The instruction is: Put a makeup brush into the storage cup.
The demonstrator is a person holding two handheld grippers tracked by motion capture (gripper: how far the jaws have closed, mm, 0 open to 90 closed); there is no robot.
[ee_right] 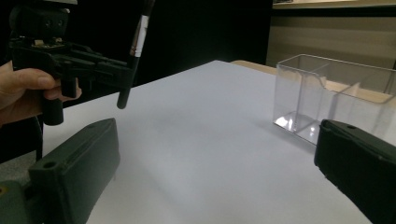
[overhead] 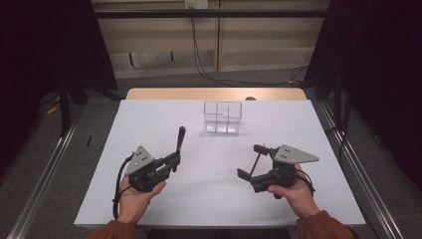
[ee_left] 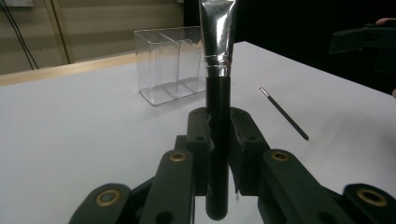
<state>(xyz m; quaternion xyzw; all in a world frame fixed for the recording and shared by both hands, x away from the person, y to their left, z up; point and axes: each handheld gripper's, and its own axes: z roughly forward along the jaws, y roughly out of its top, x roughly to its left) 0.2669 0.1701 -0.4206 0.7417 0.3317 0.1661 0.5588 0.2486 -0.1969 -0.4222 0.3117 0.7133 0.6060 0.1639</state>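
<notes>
The left gripper was clenched on a black-handled makeup brush with a silver metal ferrule, holding it upright between its jaws, nearer the person than the clear plastic three-compartment organiser. The right gripper hung spread wide and empty. A thin dark pencil-like stick lay on the white table beside that organiser.

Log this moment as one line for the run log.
left gripper: shut on brush | right gripper: open | clear organizer: empty | thin stick: on table
</notes>
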